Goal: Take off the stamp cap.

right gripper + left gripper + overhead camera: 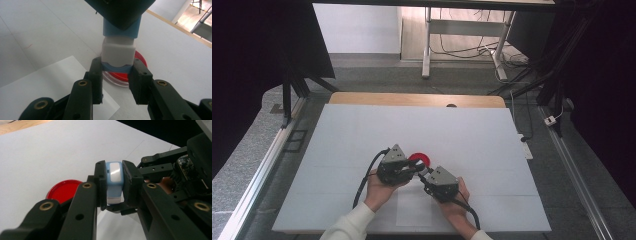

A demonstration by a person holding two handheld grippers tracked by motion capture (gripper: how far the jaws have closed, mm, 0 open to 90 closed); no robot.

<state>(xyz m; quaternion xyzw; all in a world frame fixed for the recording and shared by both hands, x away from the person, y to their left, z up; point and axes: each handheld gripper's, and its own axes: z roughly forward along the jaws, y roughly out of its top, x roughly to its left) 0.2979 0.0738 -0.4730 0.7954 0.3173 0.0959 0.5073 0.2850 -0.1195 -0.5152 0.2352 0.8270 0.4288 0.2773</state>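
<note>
On the white table [362,130], in the high view, your two hands meet near its front middle: the left gripper [412,168] and the right gripper [423,175] point at each other, tips almost touching, with a red round lid [422,158] lying flat just behind them. What they hold between them is too small to make out from up there. The left gripper view makes it plain: your left gripper [114,183] is clamped on the blue end of a small blue and white piece [114,182] (a pale glossy panel faces the camera), and the red lid [63,190] lies on the table to the lower left, apart from the jaws. Past the piece you see the black body of the other gripper. In the right gripper view your right gripper [117,72] is closed on the opposite end of that same piece [118,51], pads pressing a blue rim below its white block, while the left gripper's dark jaws cover the blue top. The piece is held off the table above the lid [125,73], its long axis running from one gripper to the other, white end toward your right hand and blue end toward your left.
</note>
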